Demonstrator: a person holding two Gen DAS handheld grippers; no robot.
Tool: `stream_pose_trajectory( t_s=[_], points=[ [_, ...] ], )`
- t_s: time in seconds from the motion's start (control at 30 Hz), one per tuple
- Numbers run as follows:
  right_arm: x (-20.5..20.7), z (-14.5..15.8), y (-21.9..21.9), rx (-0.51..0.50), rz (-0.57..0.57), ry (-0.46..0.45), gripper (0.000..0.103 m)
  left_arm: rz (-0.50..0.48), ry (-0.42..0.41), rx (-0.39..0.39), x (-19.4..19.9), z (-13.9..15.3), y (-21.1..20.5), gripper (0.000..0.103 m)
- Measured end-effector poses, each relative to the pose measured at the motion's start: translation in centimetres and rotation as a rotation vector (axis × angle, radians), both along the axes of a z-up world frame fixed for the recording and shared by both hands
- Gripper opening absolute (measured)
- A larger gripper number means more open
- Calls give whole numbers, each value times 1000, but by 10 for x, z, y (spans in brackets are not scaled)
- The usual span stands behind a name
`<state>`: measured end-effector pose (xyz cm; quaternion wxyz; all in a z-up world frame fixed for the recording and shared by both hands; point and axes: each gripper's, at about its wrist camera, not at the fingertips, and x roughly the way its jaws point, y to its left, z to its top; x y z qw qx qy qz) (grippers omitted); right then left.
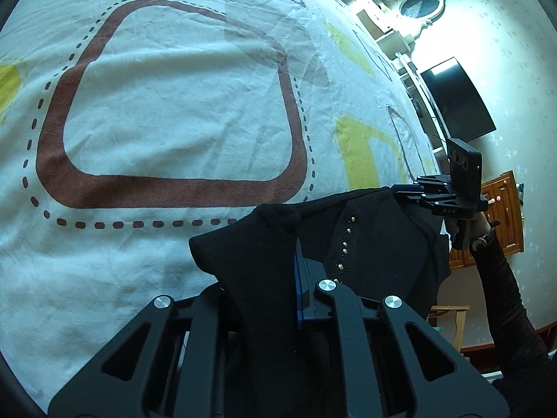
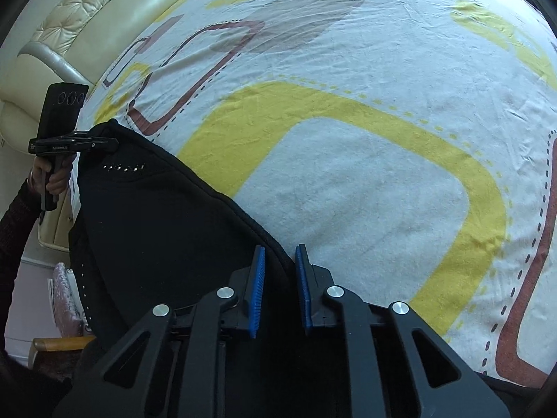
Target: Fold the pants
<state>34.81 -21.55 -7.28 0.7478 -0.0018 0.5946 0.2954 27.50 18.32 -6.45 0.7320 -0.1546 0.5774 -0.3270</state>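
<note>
The black pants (image 1: 365,244) with small metal studs hang stretched between both grippers above the patterned bed sheet (image 1: 174,111). My left gripper (image 1: 296,244) is shut on one corner of the waistband; cloth drapes over its fingers and hides the left one. My right gripper (image 2: 280,254) is shut on the other end of the pants (image 2: 156,226), the fabric edge pinched between its blue pads (image 2: 256,289). Each gripper shows in the other's view: the right gripper (image 1: 414,191) at the right, the left gripper (image 2: 104,142) at the left.
The white sheet (image 2: 348,174) with yellow and brown rounded shapes covers the bed. A cream tufted headboard (image 2: 87,28) is at upper left. A wall TV (image 1: 456,101), wooden cabinet (image 1: 504,216) and stool (image 1: 449,317) stand to the right.
</note>
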Motion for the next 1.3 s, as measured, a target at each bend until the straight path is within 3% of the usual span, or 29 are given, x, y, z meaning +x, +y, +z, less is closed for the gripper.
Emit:
stream_pose_trajectory(
  t_s=[0.3, 0.5, 0.6, 0.7, 0.77, 0.83, 0.93, 1.0, 1.07, 1.13, 1.2, 1.3],
  points=[
    [-34, 45, -13, 98, -69, -134, 8, 6, -129, -112, -7, 32, 2, 13],
    [-101, 80, -15, 145, -73, -252, 8, -26, -229, -173, -40, 58, 6, 14],
    [-146, 79, -6, 115, -46, -290, 8, -54, -284, -140, -68, 66, 7, 20],
    [-184, 64, 3, 94, -22, -286, 8, -49, -302, -124, -96, 65, 12, 26],
    [-205, 51, 6, 67, -12, -280, 8, -20, -311, -125, -116, 62, 21, 49],
    [-218, 36, 7, 62, -15, -251, 8, -2, -320, -113, -133, 59, 29, 63],
    [-236, 20, 9, 46, -12, -230, 11, 33, -283, -50, -154, 43, 41, 69],
    [-243, 11, 12, 18, -7, -221, 15, 79, -249, -21, -164, 32, 52, 72],
    [-251, 5, 14, 8, -6, -220, 20, 140, -213, -18, -176, 21, 67, 86],
    [-255, 6, 11, 54, -33, -203, 33, 209, -162, -45, -188, 8, 85, 86],
    [-258, 7, 5, 120, -63, -161, 55, 281, -108, -62, -200, -1, 101, 86],
    [-263, 10, -6, 172, -124, -113, 59, 384, -63, -147, -220, -5, 117, 86]
  ],
)
